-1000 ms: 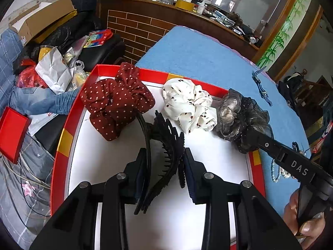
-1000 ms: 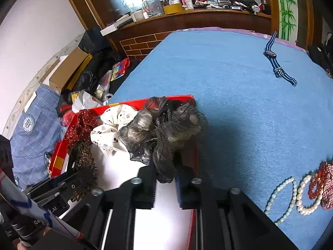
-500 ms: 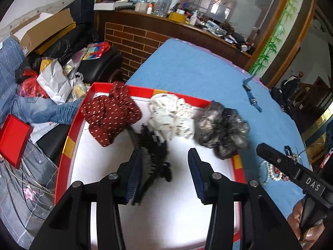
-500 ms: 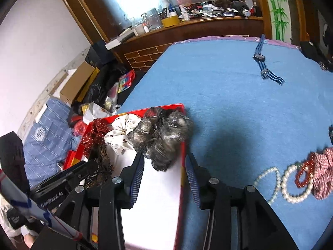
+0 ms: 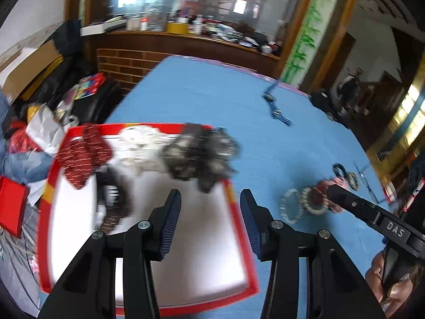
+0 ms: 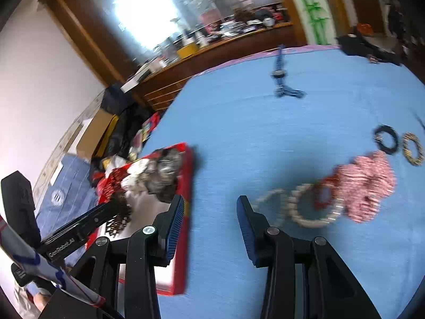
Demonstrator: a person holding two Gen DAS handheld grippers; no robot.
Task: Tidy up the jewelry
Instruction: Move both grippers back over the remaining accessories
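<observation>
A red-rimmed white tray [image 5: 235,207] [image 6: 187,186] lies on the blue table. In it are a dark red dotted scrunchie [image 5: 82,154], a white scrunchie [image 5: 140,146], a grey scrunchie [image 5: 202,154] [image 6: 164,175] and a black hair claw [image 5: 114,199]. My left gripper [image 5: 209,212] is open and empty above the tray's near right part. My right gripper [image 6: 209,212] is open and empty over the table, just right of the tray. Bead bracelets [image 6: 310,207] [image 5: 292,207] and a pink scrunchie [image 6: 369,183] lie on the table to the right.
A blue-strapped watch [image 5: 275,106] [image 6: 281,79] lies far back on the table. A black ring [image 6: 386,139] and a gold ring [image 6: 413,148] lie at far right. Clutter of bags and boxes [image 5: 39,101] sits left of the table.
Both grippers opened wide, let go of the hair claw and the grey scrunchie, and pulled back and swung right. The claw and scrunchie now lie in the tray.
</observation>
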